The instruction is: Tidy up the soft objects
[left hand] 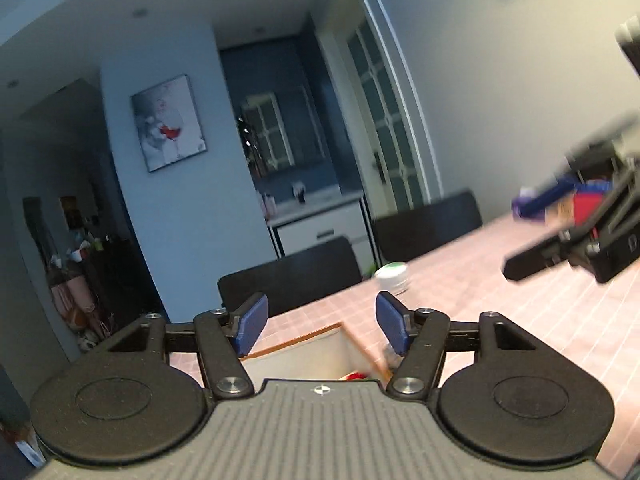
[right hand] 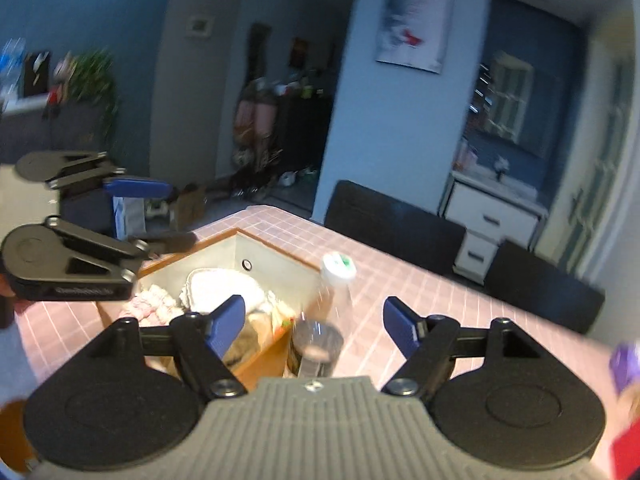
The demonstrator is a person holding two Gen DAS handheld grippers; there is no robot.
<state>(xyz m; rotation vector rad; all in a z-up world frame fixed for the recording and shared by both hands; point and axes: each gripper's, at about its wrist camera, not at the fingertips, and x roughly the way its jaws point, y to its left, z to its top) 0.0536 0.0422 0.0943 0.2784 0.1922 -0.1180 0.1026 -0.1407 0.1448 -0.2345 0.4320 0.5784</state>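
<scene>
Right gripper (right hand: pixel 314 322): jaws spread wide, nothing between them, held above the pink tiled table (right hand: pixel 420 292). A clear bottle (right hand: pixel 326 316) with a white cap stands just beyond the fingers. Left of it sits a wooden-rimmed box (right hand: pixel 276 250) containing white and pink soft cloths (right hand: pixel 212 290). Left gripper (right hand: pixel 160 216): far left, jaws apart.

We are in a home dining room: pink-tiled table (right hand: pixel 400 292), dark chairs (right hand: pixel 394 224), framed wine-glass picture (left hand: pixel 169 122).
</scene>
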